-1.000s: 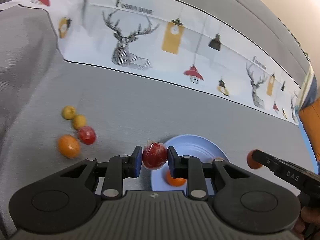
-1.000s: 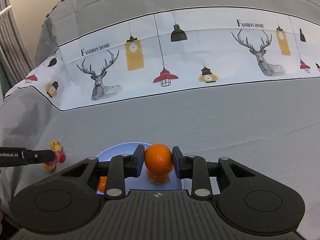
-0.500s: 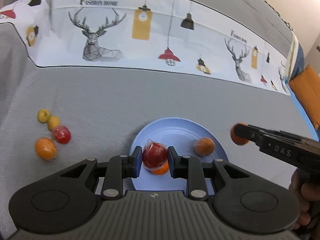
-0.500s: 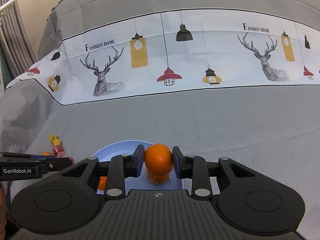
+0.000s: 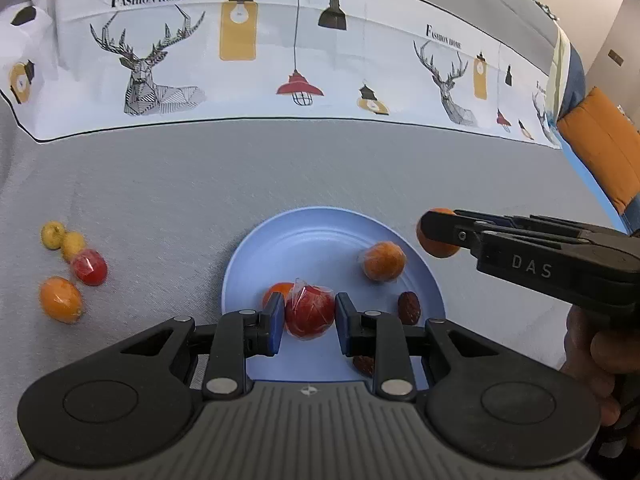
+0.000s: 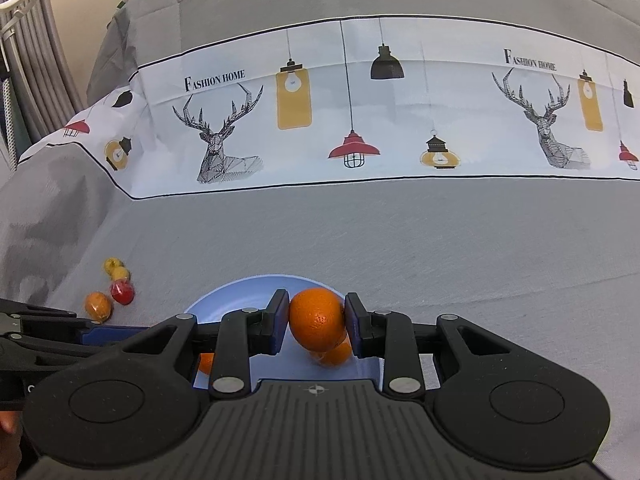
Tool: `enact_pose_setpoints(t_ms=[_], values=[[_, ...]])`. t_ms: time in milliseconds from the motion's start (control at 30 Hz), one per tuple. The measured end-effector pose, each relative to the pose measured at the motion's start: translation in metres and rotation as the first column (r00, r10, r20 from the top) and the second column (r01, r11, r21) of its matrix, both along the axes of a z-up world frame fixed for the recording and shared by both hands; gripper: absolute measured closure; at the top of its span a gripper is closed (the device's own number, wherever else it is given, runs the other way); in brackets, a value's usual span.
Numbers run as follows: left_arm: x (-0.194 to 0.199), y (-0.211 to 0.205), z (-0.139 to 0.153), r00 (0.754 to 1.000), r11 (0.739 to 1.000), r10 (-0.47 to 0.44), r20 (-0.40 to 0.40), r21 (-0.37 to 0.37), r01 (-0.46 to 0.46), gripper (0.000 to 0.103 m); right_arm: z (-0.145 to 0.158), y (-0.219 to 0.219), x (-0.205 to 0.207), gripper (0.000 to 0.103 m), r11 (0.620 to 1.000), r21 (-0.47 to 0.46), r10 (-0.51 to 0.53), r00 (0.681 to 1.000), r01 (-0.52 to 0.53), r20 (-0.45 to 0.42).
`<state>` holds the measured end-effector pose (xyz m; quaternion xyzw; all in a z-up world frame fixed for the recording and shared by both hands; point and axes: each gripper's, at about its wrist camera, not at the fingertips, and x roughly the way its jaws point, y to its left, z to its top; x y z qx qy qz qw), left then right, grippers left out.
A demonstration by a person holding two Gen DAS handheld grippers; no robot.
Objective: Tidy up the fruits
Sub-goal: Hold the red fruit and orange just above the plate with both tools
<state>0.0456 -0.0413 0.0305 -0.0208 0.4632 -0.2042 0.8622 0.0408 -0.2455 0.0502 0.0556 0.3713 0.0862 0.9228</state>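
Left gripper [image 5: 306, 322] clamped on a wrapped red fruit [image 5: 309, 311], held low over the blue plate [image 5: 320, 236], likely about to drop it in. Right gripper [image 6: 316, 326] pinches an orange [image 6: 317, 318] above the plate's right side, probably waiting its turn. Plate on the grey cloth [image 5: 240, 176] already holds wrapped orange fruit [image 5: 384, 261] and a dark date [image 5: 409, 307]. Four loose fruits [image 5: 89, 266] sit well apart, left.

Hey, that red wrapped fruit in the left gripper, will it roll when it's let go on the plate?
Probably a little: the red wrapped fruit looks round. Its crinkled film may slow rolling, and the blue plate seems dished, likely containing it. The neighbouring orange fruit may stop it.
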Motion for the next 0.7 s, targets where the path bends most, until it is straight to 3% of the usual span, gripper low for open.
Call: enact_pose_setpoints(t_ms=[700], values=[[-0.003, -0.016, -0.01, 0.997, 0.996, -0.069, -0.027, 0.048, 0.07, 0.073, -0.006, 0.011, 0.0, 0.071, 0.998, -0.02, 0.059, 0.998, -0.059, -0.017]])
